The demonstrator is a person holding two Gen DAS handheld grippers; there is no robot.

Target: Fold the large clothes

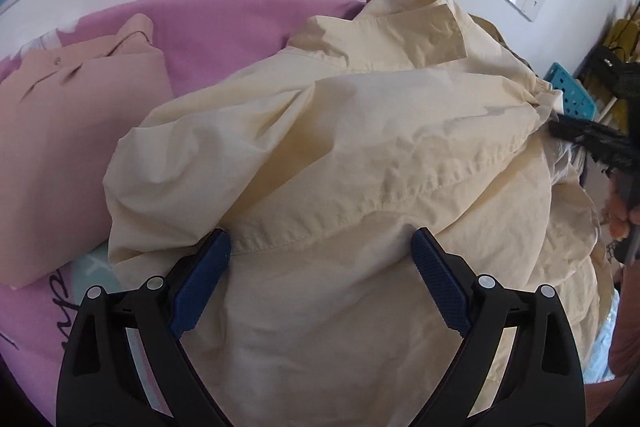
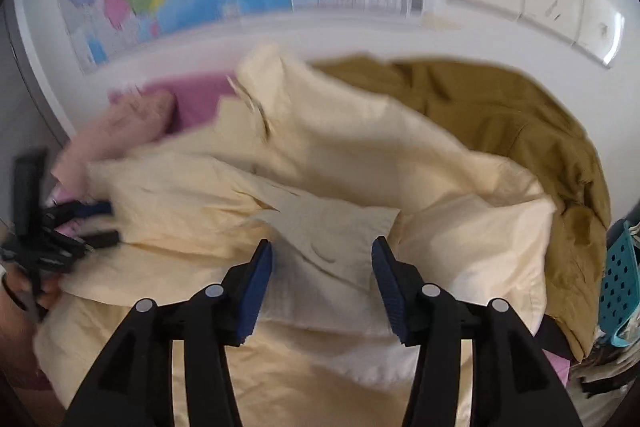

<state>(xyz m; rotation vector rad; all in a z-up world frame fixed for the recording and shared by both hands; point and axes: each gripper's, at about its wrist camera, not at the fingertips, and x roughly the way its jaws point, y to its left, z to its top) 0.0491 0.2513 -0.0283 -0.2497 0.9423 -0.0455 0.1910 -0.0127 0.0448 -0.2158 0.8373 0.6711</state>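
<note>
We hold both the left tongs point(image 1: 320, 251) and right tongs point(image 2: 322, 259) wide and empty over the cream shirt point(image 1: 340, 147), heaped unfolded on the pink bed point(image 1: 240, 23) beside a folded peach garment point(image 1: 72, 147), apparently seeking a hem to grip.

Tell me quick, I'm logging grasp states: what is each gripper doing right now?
Left gripper: open, fingers spread over the cream shirt, gripping nothing.
Right gripper: open above the same shirt, gripping nothing.
</note>
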